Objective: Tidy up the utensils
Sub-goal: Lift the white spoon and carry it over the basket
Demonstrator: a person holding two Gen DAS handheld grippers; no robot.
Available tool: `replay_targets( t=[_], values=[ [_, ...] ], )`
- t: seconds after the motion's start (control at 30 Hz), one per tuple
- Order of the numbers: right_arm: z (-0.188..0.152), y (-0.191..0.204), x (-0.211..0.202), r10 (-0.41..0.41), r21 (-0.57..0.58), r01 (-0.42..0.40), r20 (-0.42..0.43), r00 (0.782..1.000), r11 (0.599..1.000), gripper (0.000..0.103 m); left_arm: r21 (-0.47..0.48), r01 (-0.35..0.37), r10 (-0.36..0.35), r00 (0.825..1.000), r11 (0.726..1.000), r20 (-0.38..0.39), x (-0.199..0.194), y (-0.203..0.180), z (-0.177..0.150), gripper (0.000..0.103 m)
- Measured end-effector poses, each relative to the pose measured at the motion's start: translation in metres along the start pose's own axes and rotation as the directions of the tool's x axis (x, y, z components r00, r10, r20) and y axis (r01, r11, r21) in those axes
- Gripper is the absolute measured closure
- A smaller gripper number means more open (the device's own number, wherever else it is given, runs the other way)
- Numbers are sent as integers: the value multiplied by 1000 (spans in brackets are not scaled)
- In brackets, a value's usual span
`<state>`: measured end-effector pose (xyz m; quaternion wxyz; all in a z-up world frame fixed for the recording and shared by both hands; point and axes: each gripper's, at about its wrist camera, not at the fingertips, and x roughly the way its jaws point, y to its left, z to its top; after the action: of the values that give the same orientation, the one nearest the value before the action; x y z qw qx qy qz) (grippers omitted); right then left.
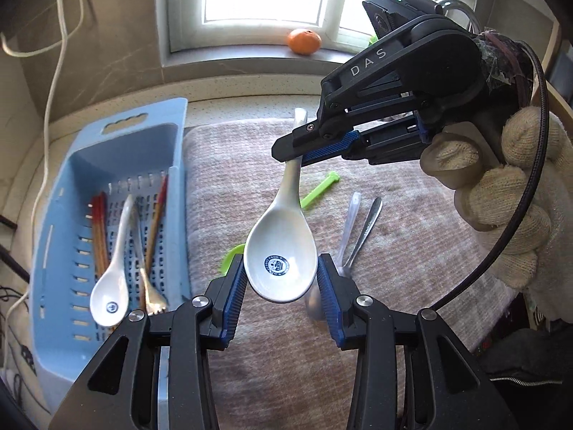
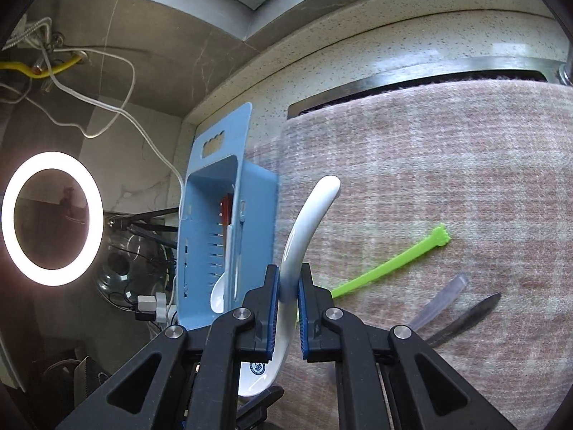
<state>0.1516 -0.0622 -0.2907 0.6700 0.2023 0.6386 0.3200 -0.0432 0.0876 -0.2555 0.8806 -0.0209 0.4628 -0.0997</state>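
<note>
Two grippers on white spoon (image 1: 283,251) | right gripper (image 1: 292,156) clamps handle; left gripper (image 1: 283,286) jaws apart, flanking bowl above towel (image 1: 412,215) | risk: glazed handle pivots or slips, spoon misses blue basket (image 1: 57,251)

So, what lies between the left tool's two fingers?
In the left wrist view, the bowl of the white ceramic spoon sits between the left tool fingers. The right tool grips its handle. Contact with the left pads is unclear.

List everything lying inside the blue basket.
Inside the blue basket: a small white spoon, a metal fork, and red-tipped chopsticks. Whatever lies beneath them, or behind the near wall, is hidden.
</note>
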Motion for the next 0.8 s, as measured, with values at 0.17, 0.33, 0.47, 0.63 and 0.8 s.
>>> replay_targets(
  t=[0.17,0.33,0.47,0.63,0.8],
  values=[
    [-1,35,23,14,-63,-16,-35,999,998,94,-54,-37,38,999,998,23,-15,28,-6,65],
    [-5,66,50,12,-122,-22,-78,997,992,94,-109,-71,74,997,991,27,-26,51,-19,65],
    [-10,81,66,-2,-160,-14,-102,995,987,94,-146,-84,88,996,986,22,-30,66,-27,65],
    [-15,95,84,-23,-196,-1,-121,992,981,94,-176,-99,102,995,979,10,-32,76,-34,65],
    [-17,101,95,-53,-222,23,-132,990,975,91,-192,-105,106,994,976,-6,-32,82,-38,65]
  ],
)
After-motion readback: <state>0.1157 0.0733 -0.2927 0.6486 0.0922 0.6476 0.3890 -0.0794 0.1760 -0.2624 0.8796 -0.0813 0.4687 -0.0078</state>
